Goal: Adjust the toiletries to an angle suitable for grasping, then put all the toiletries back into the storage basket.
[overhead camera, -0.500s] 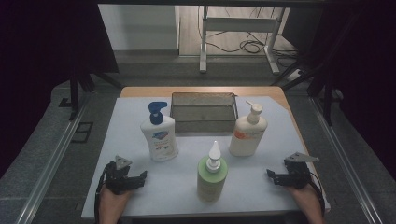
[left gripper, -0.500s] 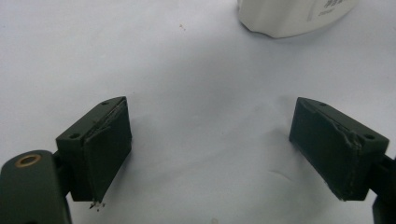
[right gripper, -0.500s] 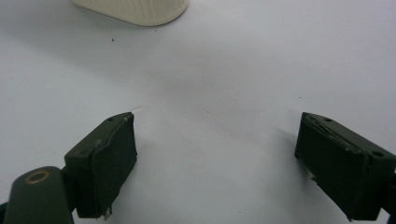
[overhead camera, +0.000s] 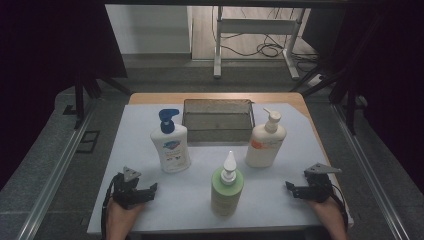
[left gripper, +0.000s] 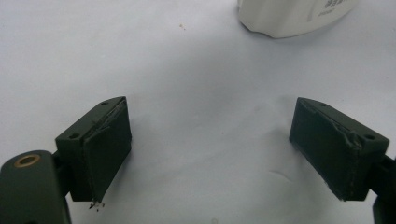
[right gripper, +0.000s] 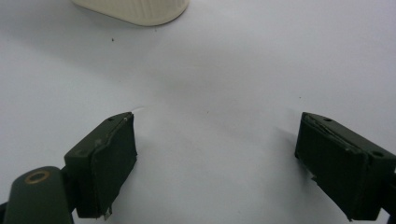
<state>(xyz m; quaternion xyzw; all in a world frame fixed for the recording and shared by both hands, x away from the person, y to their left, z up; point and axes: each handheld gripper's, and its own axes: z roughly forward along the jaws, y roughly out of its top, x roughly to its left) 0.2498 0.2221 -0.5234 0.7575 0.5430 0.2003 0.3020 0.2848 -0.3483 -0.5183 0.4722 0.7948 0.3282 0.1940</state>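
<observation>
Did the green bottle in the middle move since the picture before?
No. The green bottle stands in the same spot on the white sheet, in front of the metal tray, as before.

Green bottle (overhead camera: 227,187) midway (flanks free)

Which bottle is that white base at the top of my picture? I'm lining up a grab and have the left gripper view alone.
Observer: It belongs to the white pump bottle with the blue pump head, seen in the high view standing ahead of the left gripper.
Operator: Is the other gripper busy with anything?
Observer: No. The right gripper rests at the table's near right, jaws apart, nothing between them.
Operator: What stands between the two grippers?
Observer: A green bottle with a white nozzle, upright near the front edge.
Operator: Anything behind the bottles?
Observer: A dark rectangular tray at the far side, with a cream pump bottle just in front of its right end.
</observation>
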